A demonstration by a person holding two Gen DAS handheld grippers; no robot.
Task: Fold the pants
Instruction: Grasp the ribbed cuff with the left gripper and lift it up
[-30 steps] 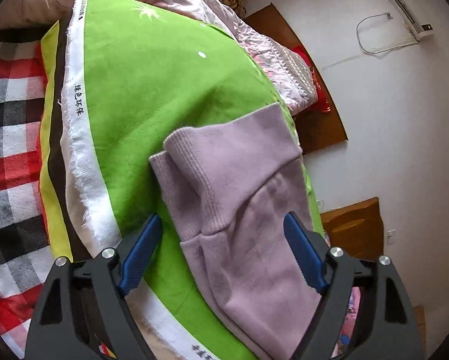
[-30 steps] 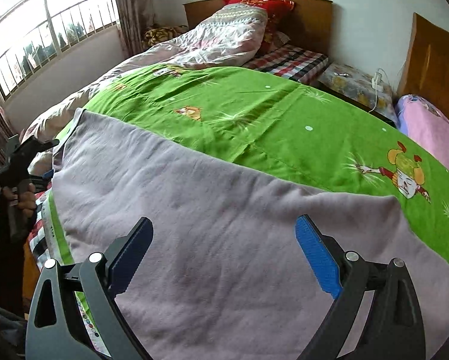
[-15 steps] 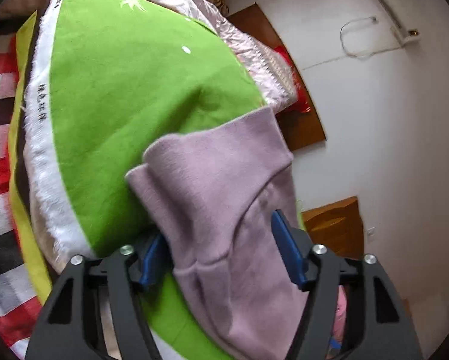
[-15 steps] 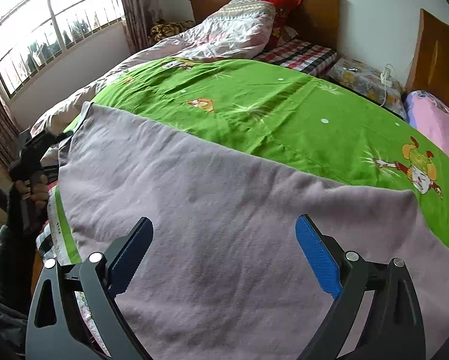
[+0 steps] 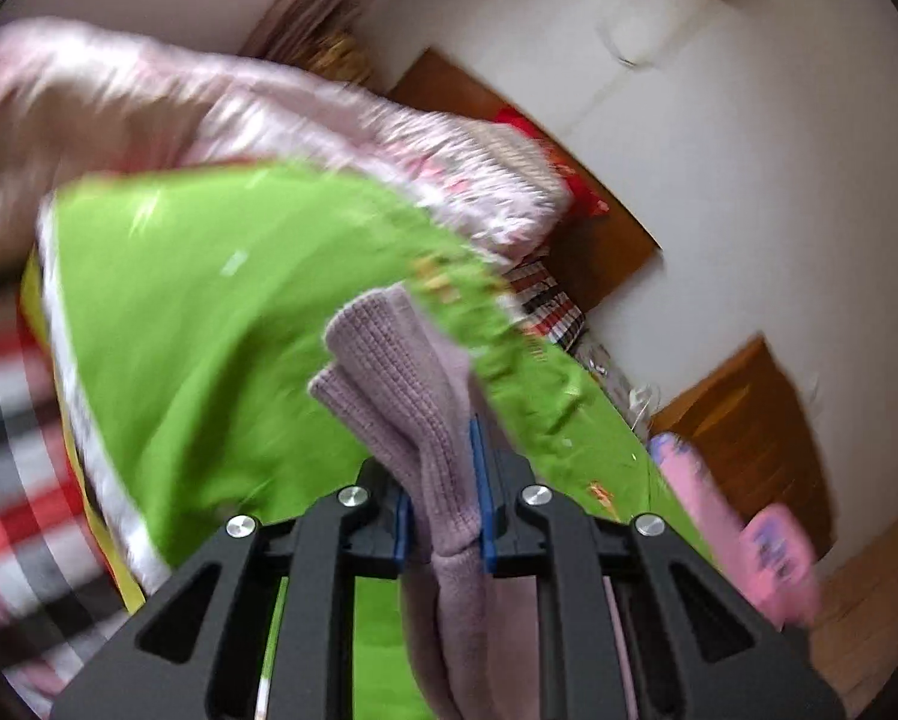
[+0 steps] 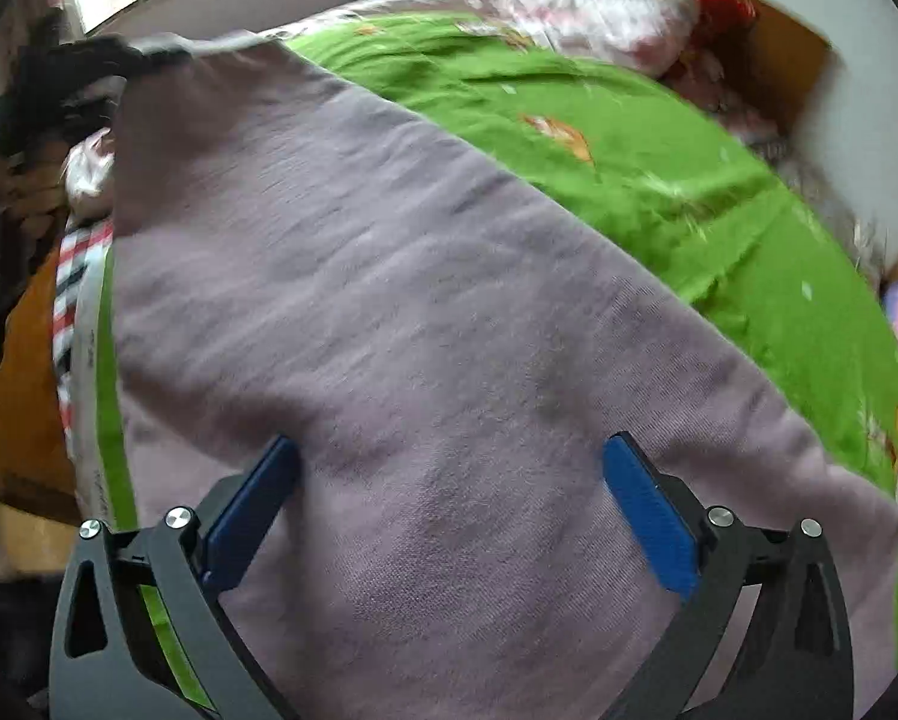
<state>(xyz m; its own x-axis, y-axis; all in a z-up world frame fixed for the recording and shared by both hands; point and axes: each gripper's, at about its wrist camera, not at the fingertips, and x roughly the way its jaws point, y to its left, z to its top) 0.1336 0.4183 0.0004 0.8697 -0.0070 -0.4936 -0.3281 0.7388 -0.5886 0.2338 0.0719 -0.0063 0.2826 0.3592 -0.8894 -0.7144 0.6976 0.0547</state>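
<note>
Left gripper point(image 5: 443, 516) has just been closing and now pinches the ribbed cuff point(image 5: 401, 372) of the lilac pants point(image 6: 425, 324), knit bunched between the blue pads. The pants lie spread across the green sheet point(image 6: 659, 180), cuff end lifted off it. Right gripper point(image 6: 449, 510) hangs over the middle of the pants, fingers spread wide, gripping nothing. Here's the worry: only one point is held, so carrying the cuff across the sheet could drag the whole garment and skew the fold. The bite looks thick and bunched, and a layer might slip free. With the right side unpinned, the cloth may wrinkle or slide toward the sheet's edge.
</note>
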